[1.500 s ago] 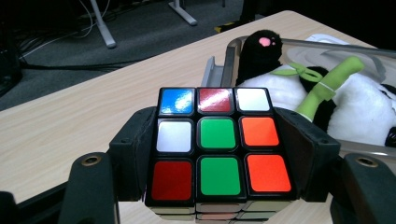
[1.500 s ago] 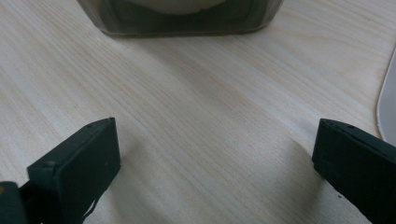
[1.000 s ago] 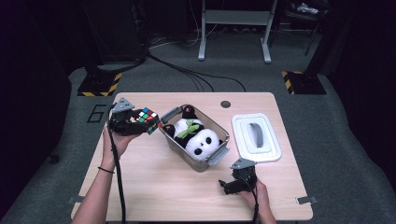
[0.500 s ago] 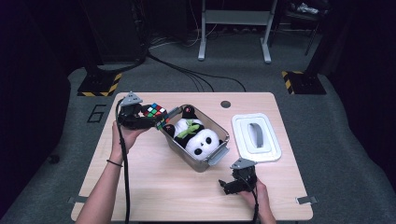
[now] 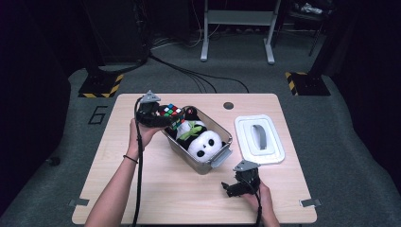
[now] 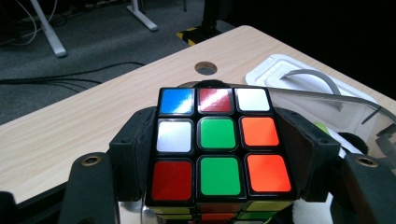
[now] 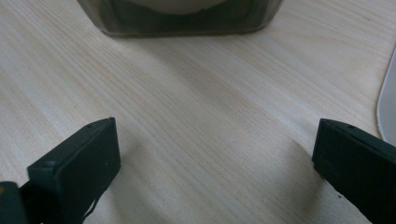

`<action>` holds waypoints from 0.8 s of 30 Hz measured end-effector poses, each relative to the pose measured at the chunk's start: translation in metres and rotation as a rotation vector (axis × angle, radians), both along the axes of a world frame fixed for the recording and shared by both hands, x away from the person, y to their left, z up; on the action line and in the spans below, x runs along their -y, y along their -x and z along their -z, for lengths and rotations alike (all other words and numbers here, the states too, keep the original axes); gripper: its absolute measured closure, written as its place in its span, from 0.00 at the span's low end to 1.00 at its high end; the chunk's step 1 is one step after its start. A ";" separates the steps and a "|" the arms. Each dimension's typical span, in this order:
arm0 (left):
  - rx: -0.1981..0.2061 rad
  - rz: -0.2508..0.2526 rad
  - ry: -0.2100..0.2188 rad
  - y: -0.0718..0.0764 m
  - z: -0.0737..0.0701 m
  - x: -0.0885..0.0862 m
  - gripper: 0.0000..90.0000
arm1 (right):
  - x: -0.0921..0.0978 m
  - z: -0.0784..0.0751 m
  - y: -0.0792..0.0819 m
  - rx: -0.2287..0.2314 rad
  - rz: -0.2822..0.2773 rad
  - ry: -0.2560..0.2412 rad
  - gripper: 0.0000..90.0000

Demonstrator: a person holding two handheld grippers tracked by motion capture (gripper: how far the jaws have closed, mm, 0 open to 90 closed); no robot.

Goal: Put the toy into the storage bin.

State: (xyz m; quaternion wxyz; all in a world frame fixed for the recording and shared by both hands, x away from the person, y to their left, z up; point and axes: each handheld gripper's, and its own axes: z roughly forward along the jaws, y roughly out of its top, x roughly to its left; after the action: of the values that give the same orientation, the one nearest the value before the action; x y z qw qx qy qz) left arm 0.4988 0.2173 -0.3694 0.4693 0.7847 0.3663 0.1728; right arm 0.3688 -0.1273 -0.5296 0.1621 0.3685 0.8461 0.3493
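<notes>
Two grippers, left gripper (image 5: 163,120) clamped on puzzle cube (image 6: 217,142) at bin (image 5: 217,163) rim, panda (image 5: 204,144) inside seen from high view, right gripper (image 7: 215,163) spread wide over bare table (image 7: 187,93).

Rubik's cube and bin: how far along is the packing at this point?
Done: the panda plush already lies in the metal bin. In hand: the left tongs are shut on the Rubik's cube, held over the bin's far-left end, not yet released. Left: drop the cube in, then probably fit the white lid, which lies on the table beside the bin. The right tongs rest open.
</notes>
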 end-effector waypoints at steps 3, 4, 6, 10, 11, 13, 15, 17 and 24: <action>-0.012 0.002 -0.004 -0.004 0.004 0.007 0.38 | 0.000 0.000 0.000 0.000 0.002 -0.001 0.00; -0.014 0.000 -0.006 -0.005 0.006 0.009 0.38 | 0.000 0.000 0.000 0.001 0.000 0.001 0.00; -0.019 0.005 -0.013 -0.008 0.008 0.013 0.38 | 0.000 0.000 0.000 0.000 0.000 0.001 0.00; -0.028 0.008 -0.033 -0.012 0.012 0.019 0.38 | 0.000 0.000 0.000 0.002 -0.002 0.002 0.00; -0.034 0.008 -0.032 -0.013 0.013 0.020 0.38 | 0.000 0.000 0.000 0.002 0.001 -0.001 0.00; -0.041 0.008 -0.037 -0.014 0.016 0.023 0.38 | 0.000 0.000 0.000 0.003 -0.002 0.002 0.00; -0.043 0.011 -0.041 -0.016 0.019 0.026 0.38 | 0.000 0.000 0.000 0.003 -0.003 0.002 0.00; -0.043 0.010 -0.043 -0.017 0.021 0.027 0.38 | 0.000 0.000 0.000 0.002 0.000 0.000 0.00; -0.043 0.024 -0.086 -0.017 0.021 0.029 0.38 | 0.000 0.000 0.000 -0.002 0.002 -0.003 0.00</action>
State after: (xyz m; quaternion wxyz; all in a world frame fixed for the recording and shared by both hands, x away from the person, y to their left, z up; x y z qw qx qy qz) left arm 0.5159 0.1887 -0.3900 0.4295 0.8120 0.3589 0.1658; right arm 0.3684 -0.1271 -0.5295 0.1610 0.3700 0.8453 0.3502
